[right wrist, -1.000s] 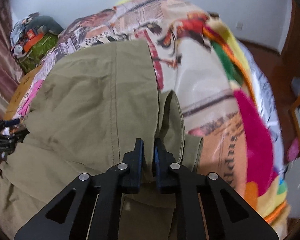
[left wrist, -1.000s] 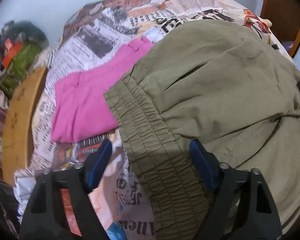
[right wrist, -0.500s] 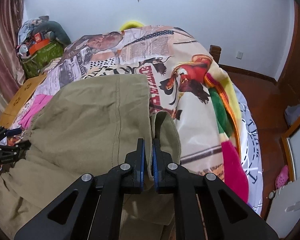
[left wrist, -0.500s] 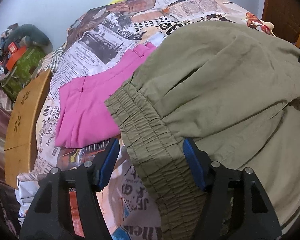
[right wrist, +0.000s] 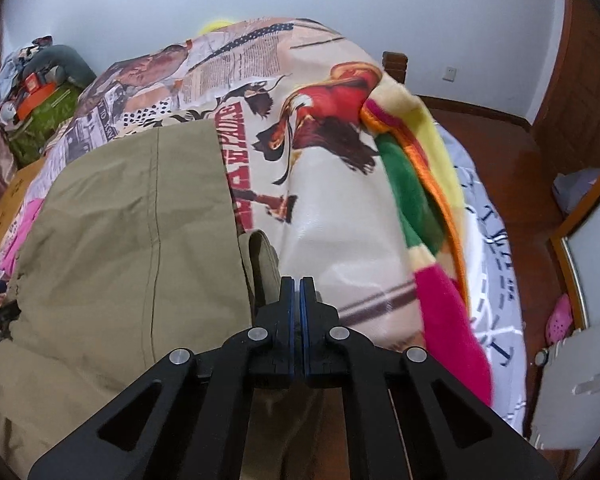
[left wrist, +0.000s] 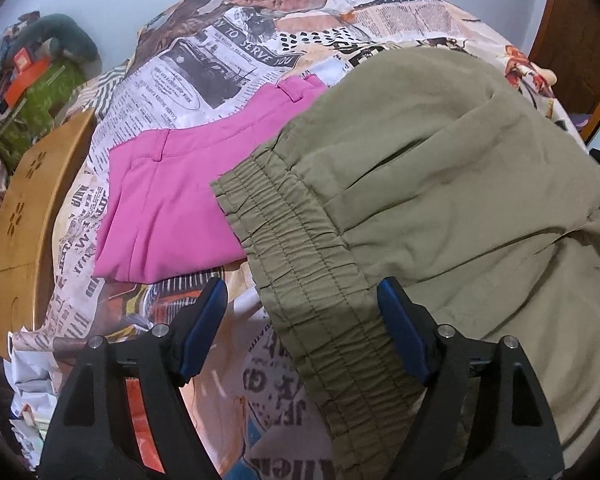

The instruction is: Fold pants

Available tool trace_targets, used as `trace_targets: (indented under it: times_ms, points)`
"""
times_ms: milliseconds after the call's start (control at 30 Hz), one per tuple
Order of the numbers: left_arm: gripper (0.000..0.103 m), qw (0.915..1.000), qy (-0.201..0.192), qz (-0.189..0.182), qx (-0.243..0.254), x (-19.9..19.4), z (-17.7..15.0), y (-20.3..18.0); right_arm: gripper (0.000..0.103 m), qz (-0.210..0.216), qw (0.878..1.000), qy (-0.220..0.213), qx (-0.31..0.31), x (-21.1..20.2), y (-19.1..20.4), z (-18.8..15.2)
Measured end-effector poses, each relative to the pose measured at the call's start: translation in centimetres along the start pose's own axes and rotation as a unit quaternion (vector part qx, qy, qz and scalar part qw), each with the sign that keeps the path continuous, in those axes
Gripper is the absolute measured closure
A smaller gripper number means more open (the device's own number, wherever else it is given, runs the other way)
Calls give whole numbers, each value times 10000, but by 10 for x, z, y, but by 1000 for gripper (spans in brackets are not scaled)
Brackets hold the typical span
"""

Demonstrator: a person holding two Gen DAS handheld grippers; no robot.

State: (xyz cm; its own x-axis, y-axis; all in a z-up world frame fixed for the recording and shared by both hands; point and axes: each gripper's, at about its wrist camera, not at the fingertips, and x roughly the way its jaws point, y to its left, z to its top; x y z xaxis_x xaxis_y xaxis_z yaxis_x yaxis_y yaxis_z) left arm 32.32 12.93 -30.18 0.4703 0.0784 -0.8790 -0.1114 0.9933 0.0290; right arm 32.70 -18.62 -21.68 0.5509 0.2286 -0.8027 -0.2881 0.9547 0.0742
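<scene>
Olive pants (left wrist: pixel 440 184), gathered elastic waistband (left wrist: pixel 300 264), lie rumpled.

- The newspaper-print bedspread (left wrist: pixel 228 80) carries a banner at its far part reading "…Y TO SERVE YOU".
- Small columns of print around that banner are too fine to read.
- Near the grippers the same bedspread shows large upside-down letters, not legible as words.
- In the right wrist view, red block lettering (right wrist: pixel 236 168) runs sideways along the bedspread beside the olive pants; I cannot make it out.
</scene>
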Motion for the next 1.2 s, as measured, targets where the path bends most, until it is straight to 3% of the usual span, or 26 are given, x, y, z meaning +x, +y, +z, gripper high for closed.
trace_targets:
  times_ms: [200,300,367,567,933,1200]
  points:
    - [24,9990,-230,-49,-367,-33,7,20,96,61,9994,-271,-192,-41,8,12]
    - [22,9981,-384,56,-470,-48,15,30,76,113,9984,-488,-271,-58,17,22]
    - [20,9972,-489,214,-530,-56,23,38,56,143,9973,-657,-292,-65,24,29]
    - [12,9950,-598,336,-723,-55,46,57,34,226,9947,-896,-455,-66,45,48]
    - [11,9921,-11,-77,-1249,11,66,73,32,167,9975,-523,-434,2,61,81]
    - [11,9920,326,-230,-1200,53,66,73,32,394,9986,-237,-260,60,66,105]
